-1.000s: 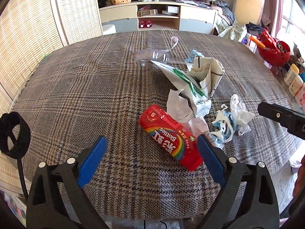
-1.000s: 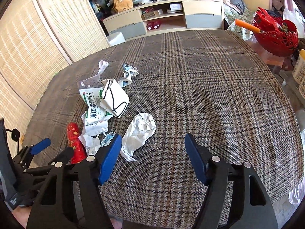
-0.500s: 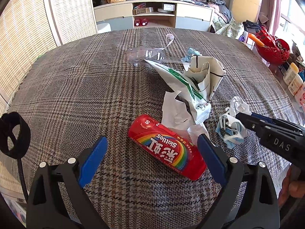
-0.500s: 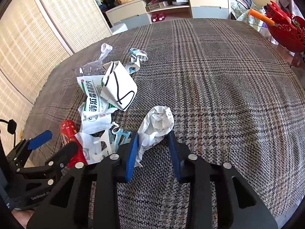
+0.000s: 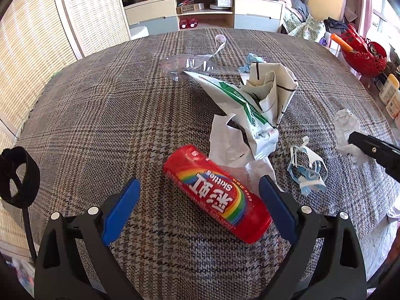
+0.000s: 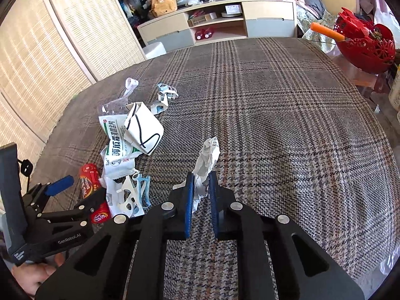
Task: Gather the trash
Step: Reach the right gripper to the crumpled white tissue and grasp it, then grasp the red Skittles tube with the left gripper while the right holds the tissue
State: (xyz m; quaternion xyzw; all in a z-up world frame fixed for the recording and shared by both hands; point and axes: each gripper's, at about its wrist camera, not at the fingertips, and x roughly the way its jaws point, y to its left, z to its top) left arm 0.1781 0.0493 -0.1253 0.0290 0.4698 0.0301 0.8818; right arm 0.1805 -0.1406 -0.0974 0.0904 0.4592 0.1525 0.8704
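Trash sits in a loose pile on the plaid cloth (image 6: 287, 115): red Skittles tube (image 5: 216, 193) lying on its side, green-and-white pouch (image 5: 240, 102), folded white paper with black lines (image 6: 143, 127), torn blue-white plastic bits (image 5: 306, 172), clear film (image 5: 185, 62) at the far end. A crumpled white wrapper (image 6: 207, 160) is apart from the pile, to its right.

Hard to read: pouch text is partly creased under the paper; in the right view the tube is half hidden behind the left gripper (image 5: 197, 207). In the left view only the black tip of the right gripper (image 6: 201, 187) shows, frame edge cuts the rest.

Right tongs have just been closing; jaws now nearly together, pinching the wrapper's lower end, and its top sticks up past the pads. Left tongs spread wide, straddling the tube, pads (image 5: 122, 207) not pressing on it. A hand (image 6: 32, 275) is visible at the lower-left corner of the right view.
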